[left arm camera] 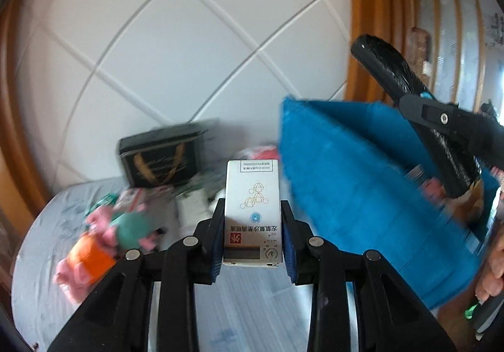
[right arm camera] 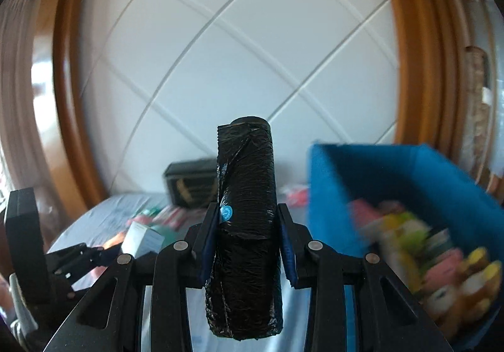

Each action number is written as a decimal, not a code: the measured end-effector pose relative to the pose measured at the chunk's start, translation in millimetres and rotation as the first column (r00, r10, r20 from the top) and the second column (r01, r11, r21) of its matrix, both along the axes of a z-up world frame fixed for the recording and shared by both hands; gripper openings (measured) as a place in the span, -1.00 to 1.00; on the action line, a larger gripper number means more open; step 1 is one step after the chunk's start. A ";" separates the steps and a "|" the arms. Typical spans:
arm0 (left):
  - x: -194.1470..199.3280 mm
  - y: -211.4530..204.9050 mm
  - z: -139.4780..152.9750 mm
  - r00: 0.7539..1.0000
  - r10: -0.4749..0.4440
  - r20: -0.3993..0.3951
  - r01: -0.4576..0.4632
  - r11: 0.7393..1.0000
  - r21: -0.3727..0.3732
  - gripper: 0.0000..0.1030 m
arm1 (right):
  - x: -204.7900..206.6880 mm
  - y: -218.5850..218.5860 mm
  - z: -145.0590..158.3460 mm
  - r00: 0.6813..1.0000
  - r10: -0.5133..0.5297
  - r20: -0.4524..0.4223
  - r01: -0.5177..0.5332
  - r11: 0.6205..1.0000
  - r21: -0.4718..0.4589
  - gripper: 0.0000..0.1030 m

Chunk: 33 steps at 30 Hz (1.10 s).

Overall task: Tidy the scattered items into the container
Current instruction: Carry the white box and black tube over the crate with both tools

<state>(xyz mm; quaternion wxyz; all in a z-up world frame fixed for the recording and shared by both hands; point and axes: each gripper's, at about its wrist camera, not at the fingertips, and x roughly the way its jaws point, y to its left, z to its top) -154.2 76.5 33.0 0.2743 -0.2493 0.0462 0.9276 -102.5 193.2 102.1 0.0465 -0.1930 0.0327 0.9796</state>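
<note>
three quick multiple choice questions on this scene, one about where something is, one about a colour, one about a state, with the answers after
1. Where does the black box with the gold emblem sit?
A. inside the bin
B. at the far end of the bed, by the white panelled wall
C. in a gripper

2. What colour is the fabric bin?
A. blue
B. red
C. grey

3. What is the right gripper doing?
A. standing open and empty
B. clamping a white carton
C. clamping a black plastic roll

Answers: 1 B, it stands against the wall behind the clutter. 2 A, its walls are blue in both views. 3 C, the pads press the roll's sides; the left gripper has the white carton.
</note>
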 end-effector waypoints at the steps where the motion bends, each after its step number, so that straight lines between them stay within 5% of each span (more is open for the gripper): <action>1: 1.4 13.8 5.3 1.000 -0.005 0.000 0.005 1.000 0.009 -0.41 | 4.3 17.1 5.9 1.000 -0.006 -0.007 0.006 1.000 0.000 -0.33; 10: 11.0 197.1 56.0 0.992 -0.081 0.093 0.077 0.996 0.049 -0.41 | 8.9 206.5 40.0 0.998 -0.052 0.040 0.052 0.999 -0.003 -0.33; 16: -15.6 300.3 12.1 0.973 -0.035 0.228 0.064 0.991 -0.120 -0.41 | -32.9 283.8 -5.2 0.972 -0.098 0.216 0.103 0.995 -0.010 -0.33; 18: -25.4 314.7 -6.9 0.956 -0.022 0.291 0.076 0.981 -0.176 -0.42 | -45.5 303.3 -28.8 0.947 -0.121 0.297 0.131 0.991 -0.013 -0.33; 20: -29.9 325.9 -25.3 0.939 -0.018 0.344 0.105 0.966 -0.236 -0.42 | -54.3 325.0 -41.1 0.932 -0.071 0.356 0.128 0.982 -0.141 -0.33; 25: -22.7 335.8 -55.6 0.926 0.020 0.377 0.129 0.921 -0.367 -0.42 | -73.3 323.5 -59.2 0.894 -0.063 0.444 0.117 0.989 -0.095 -0.33; 33: -25.3 344.0 -68.1 0.899 0.058 0.433 0.137 0.904 -0.405 -0.40 | -89.7 344.6 -111.8 0.773 0.003 0.634 0.170 0.963 -0.211 -0.26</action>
